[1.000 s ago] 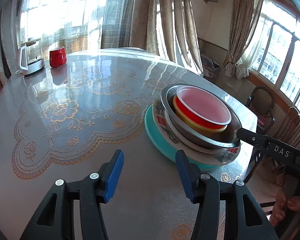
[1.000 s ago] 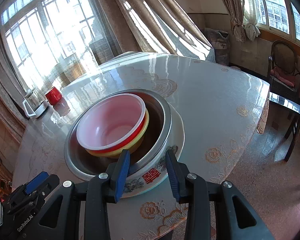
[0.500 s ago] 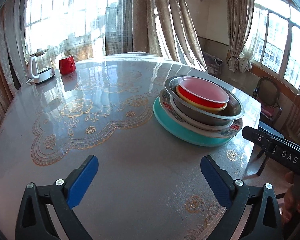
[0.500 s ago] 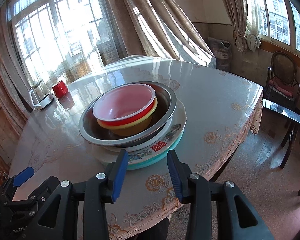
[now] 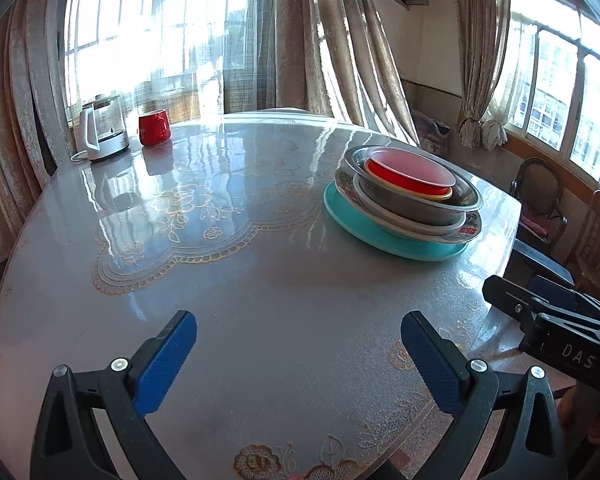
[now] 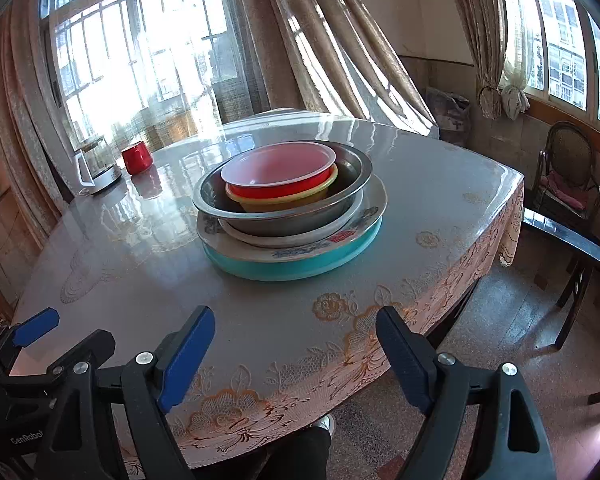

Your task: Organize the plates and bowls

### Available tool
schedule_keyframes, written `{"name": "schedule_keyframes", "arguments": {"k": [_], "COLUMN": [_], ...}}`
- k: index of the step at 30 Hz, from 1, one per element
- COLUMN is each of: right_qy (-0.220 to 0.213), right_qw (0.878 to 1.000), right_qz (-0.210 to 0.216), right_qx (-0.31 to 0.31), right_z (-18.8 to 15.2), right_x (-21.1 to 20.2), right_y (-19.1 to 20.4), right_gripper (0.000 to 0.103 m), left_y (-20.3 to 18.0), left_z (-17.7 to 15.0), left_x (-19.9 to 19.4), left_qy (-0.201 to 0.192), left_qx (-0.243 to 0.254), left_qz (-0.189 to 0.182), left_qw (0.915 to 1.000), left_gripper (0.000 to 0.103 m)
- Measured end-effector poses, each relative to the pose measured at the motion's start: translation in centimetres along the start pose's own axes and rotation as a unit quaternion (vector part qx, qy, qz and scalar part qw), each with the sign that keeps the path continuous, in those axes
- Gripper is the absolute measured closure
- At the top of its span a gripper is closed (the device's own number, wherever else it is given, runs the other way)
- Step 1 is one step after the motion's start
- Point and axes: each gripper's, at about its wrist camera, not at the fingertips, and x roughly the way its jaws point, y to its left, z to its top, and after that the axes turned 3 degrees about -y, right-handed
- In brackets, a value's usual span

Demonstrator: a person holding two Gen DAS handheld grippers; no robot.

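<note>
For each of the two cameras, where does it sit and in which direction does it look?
Left wrist: on the left gripper, fingers open, looking across the table toward the windows; the dish stack lies ahead to its right, and the right gripper shows at the right edge.
Right wrist: on the right gripper, fingers open, facing the stack head-on; the left gripper shows lower left.
Shared: stack, red mug, kettle.

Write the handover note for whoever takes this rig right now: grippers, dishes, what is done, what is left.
Left gripper: open, empty, above the table.
Right gripper: open, empty, at the table's near edge.
Dishes: one nested stack, from the bottom a teal round plate, patterned white plate, plain white plate, steel basin, yellow bowl, red bowl, pale pink bowl.
Done: stacking looks complete.
Left: apparently nothing.
</note>
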Motion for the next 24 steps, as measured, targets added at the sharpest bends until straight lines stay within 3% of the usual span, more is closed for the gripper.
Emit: {"name": "schedule_keyframes", "arguments": {"k": [6, 16, 24], "right_qy": [0.009, 0.007, -0.001], "right_qw": [1.0, 1.0, 1.0], "right_qz": [-0.007, -0.018, -0.021], "right_qx": [0.016, 0.011, 0.005], "right_z": [-2.0, -2.9, -2.8], "right_x": [-1.2, -1.9, -2.1], "right_y": [0.2, 0.6, 0.8], "right_gripper": [0.015, 0.015, 0.015], "left_y": [0.6, -0.1, -0.1], "left_z": [-0.8, -1.8, -2.2], "left_x": [-1.3, -2.3, -1.8], "left_qy": [0.008, -0.009, 0.013], "left_qx": [-0.02, -0.008, -0.01], "left_qz": [-0.007, 0.057, 0.062], "left_qw": [0.9997, 0.9983, 0.9979], "left_gripper": [0.0, 0.0, 0.0]}}
